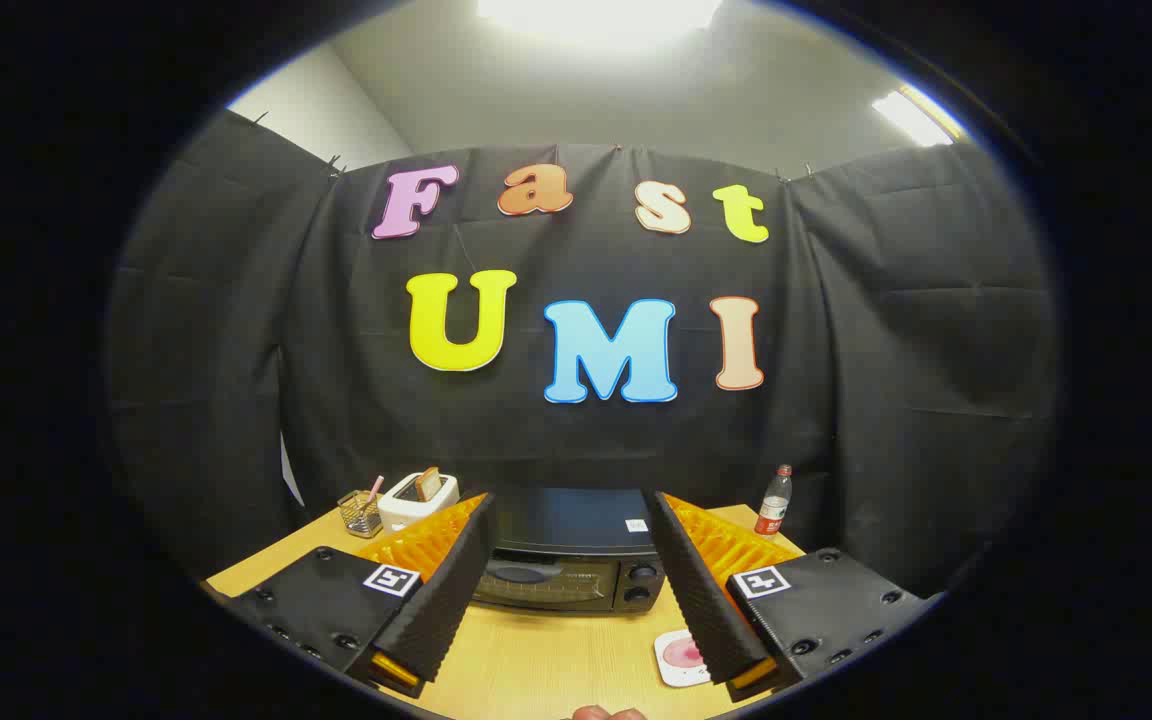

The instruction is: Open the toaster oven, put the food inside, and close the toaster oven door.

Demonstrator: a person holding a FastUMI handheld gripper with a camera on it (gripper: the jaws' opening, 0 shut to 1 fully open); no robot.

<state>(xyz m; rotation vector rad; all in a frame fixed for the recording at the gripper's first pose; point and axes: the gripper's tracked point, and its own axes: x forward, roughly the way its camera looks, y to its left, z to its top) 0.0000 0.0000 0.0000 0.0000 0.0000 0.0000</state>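
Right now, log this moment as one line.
tongs open, empty | toaster oven beyond them, door shut | food plate on table

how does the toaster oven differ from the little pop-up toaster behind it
The toaster oven is black, wide and low, door shut, beyond the open gripper. The pop-up toaster is white, smaller and has a slice standing in its slot. Both sit on the wooden table.

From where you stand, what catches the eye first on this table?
The black toaster oven sits dead centre on the light wooden table, door shut, framed between the open gripper fingers. Behind it to one side stands a white pop-up toaster with a slice in it; on the other side, a clear plastic bottle.
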